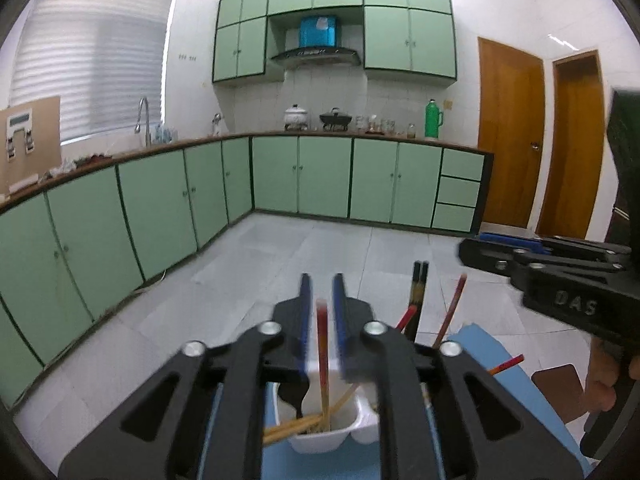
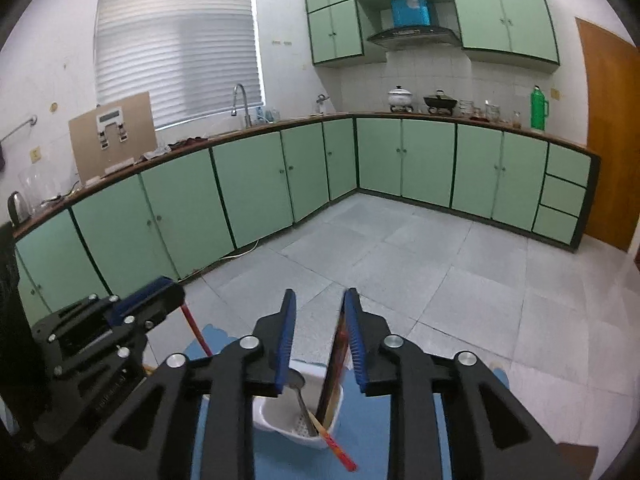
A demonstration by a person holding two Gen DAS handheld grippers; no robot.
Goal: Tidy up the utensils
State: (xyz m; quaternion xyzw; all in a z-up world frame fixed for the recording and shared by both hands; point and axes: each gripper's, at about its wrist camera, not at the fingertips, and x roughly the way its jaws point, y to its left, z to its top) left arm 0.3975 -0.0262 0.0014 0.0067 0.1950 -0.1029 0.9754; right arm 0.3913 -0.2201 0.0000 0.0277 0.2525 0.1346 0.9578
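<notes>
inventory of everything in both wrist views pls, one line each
white plastic utensil holder: 1, white, on the blue mat
blue mat: 1, blue, under the holder
red-tipped wooden chopstick: 1, standing in the holder between the left gripper's pads
dark chopsticks: 2, black, upright in the holder
metal spoon: 1, silver, in the holder
green thermos: 1, far counter
white pot: 1, far counter
black wok: 1, beside the pot
faucet: 1, metal, below the window
left gripper: 1, black with blue pads, open
right gripper: 1, same, open
</notes>
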